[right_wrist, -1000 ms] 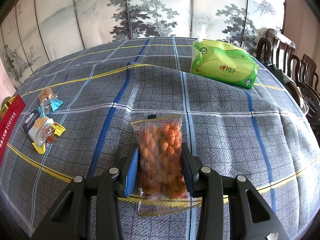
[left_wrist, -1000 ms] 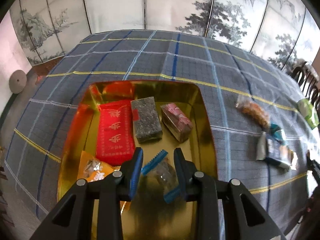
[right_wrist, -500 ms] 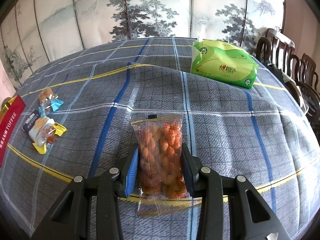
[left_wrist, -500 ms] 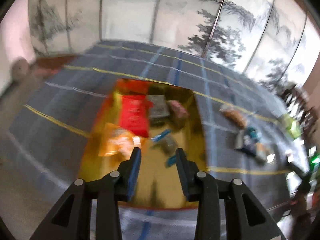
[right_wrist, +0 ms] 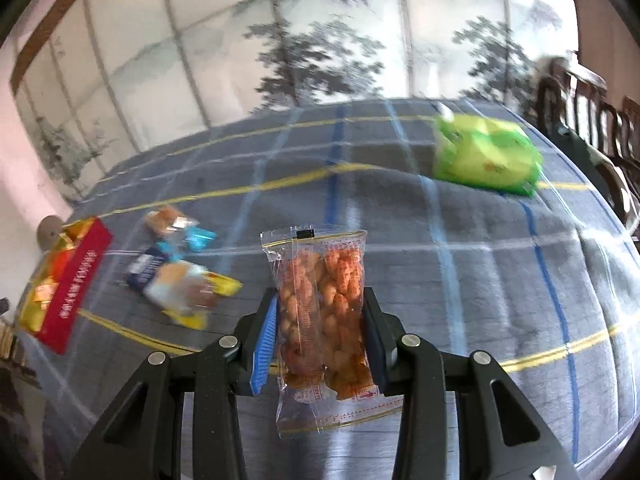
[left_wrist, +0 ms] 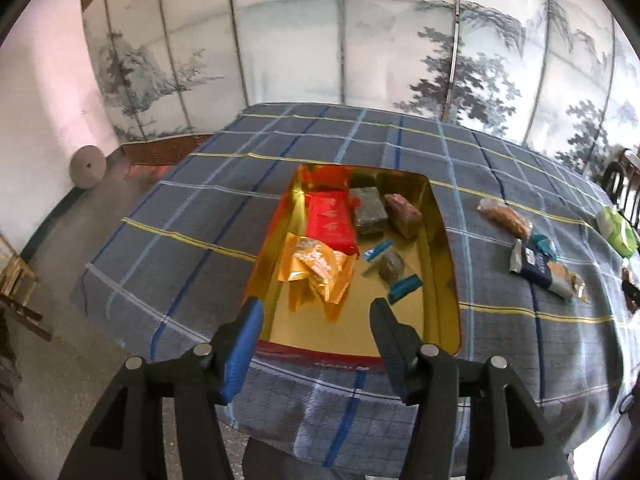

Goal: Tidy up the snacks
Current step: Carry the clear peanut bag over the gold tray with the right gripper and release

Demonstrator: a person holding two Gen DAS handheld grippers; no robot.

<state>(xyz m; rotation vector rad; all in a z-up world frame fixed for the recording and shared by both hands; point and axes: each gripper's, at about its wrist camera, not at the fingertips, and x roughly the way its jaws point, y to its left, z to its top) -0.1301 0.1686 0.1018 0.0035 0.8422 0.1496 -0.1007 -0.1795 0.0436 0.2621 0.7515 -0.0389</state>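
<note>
The left hand-held gripper (left_wrist: pixel 316 322) is above the near edge of the gold tin (left_wrist: pixel 438 240), jaws spread and opening, with nothing between them. The tin sits on a worktop (left_wrist: pixel 192 216) covered in blue-grey plaid cloth.

Contents of the tin:
- 1 red packet (left_wrist: pixel 330 222) at the far left, lying flat.
- 1 dark grey block (left_wrist: pixel 370 210) just beside it.
- 1 pink-wrapped block (left_wrist: pixel 404 210) to the right of the grey block.
- 1 orange-gold wrapper (left_wrist: pixel 318 268) nearer the camera, overlapping the lower edge of the red packet.
- 1 clear-wrapped sweet with blue twisted ends (left_wrist: pixel 392 268) on the tin floor, right of the orange wrapper.

The right hand-held gripper (right_wrist: pixel 322 334) is pinching a clear bag of orange coated nuts (right_wrist: pixel 322 292) across its width. The bag stands upright between the jaws, clear of the cloth, its sealed top pointing away from the camera.

Remaining on the worktop in the right wrist view:
- A small cluster of loose snacks (right_wrist: pixel 180 276) to the left, between the held bag and the tin. The picture is blurred there; individual items cannot be counted reliably.
- 1 green tissue pack (right_wrist: pixel 486 156) at the far right, well apart from the snacks.

A painted folding screen (left_wrist: pixel 360 48) stands behind the worktop.
</note>
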